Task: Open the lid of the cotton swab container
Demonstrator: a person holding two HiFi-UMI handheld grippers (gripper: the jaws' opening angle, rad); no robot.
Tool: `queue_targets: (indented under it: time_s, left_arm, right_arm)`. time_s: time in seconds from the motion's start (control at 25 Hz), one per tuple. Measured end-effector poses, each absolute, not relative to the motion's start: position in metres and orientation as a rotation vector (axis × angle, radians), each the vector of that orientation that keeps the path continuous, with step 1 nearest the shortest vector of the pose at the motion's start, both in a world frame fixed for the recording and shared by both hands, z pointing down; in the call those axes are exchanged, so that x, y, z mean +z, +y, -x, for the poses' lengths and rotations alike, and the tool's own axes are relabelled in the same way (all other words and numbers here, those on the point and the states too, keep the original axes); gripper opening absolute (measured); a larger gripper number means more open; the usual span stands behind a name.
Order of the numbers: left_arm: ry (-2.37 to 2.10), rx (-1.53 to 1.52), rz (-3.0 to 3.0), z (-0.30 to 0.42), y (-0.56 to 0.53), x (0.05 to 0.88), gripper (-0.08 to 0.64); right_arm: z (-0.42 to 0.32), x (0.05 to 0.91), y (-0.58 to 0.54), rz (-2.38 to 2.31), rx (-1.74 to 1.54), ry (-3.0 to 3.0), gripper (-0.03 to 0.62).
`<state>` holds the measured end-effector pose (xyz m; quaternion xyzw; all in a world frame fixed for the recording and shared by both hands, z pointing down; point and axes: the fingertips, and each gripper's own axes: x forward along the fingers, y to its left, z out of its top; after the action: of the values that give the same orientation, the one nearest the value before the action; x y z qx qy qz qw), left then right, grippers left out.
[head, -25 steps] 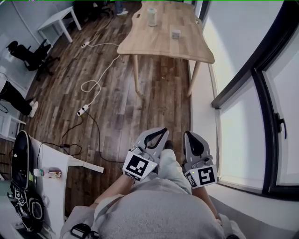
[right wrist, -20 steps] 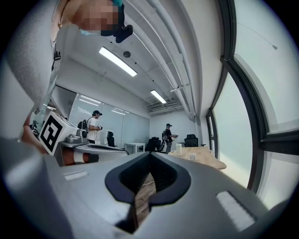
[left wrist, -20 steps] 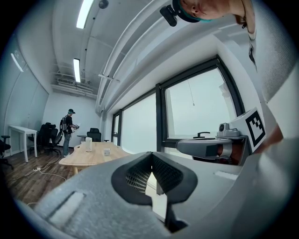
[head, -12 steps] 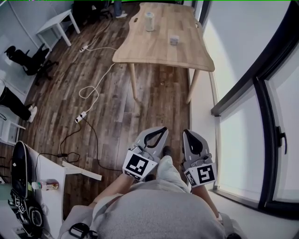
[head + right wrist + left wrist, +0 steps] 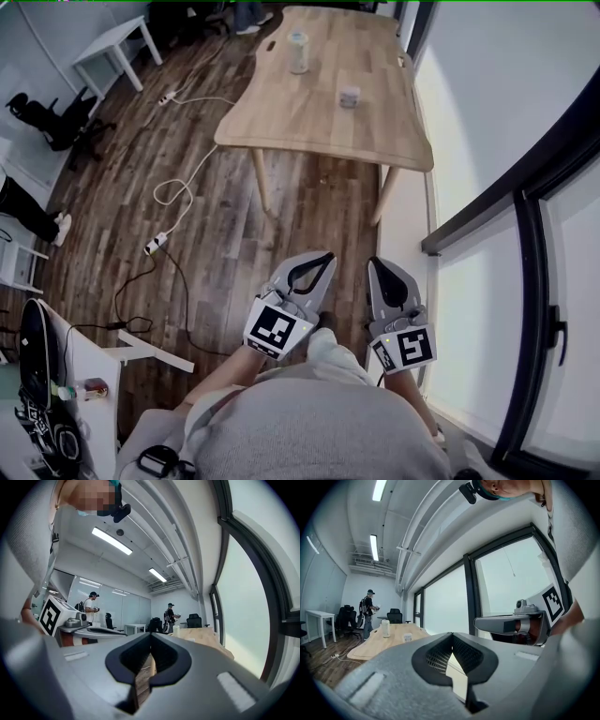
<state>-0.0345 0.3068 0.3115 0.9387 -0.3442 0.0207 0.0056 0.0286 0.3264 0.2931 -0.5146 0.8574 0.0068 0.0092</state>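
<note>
Head view, steeply down: left claw point(image 5: 326, 257) and right claw point(image 5: 375, 265) clenched shut on nothing, side by side at 6 o'clock; cotton swab container point(image 5: 349, 96) well apart at 12 o'clock, on wooden desk point(image 5: 300, 127).

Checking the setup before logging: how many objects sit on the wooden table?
2: a tall pale cylinder toward the table's far end, and a small squat container nearer the middle. None looks hidden.

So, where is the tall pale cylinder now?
In the head view the tall pale cylinder stands near the far end of the wooden table, top centre, left of and beyond the small white container.
</note>
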Motion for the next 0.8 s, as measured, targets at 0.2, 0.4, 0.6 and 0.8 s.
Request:
queue_targets:
  time_s: [0.2,0.4,0.6,0.8]
  left_arm:
    - [-1.124,0.048,-2.929,0.021,0.27,0.308,-0.003]
    - [-1.161,0.01,-2.927,0.003,0.238,0.302,-0.003]
    - [-1.166,0.0,-2.918,-0.007,0.222,0.303,-0.003]
    - [-1.18,0.025,-2.903,-0.006,0.214,0.309,-0.003]
  right_arm:
    - [-0.04,0.298,0.287,1.568,0.004,2.727,0.0]
    - [-0.055,0.293,0.256,1.523,0.038,2.762,0.0]
    - [-0.069,0.291,0.236,1.534,0.031,2.748,0.0]
    - [-0.066,0.301,0.23,1.515,-0.013,2.766,0.0]
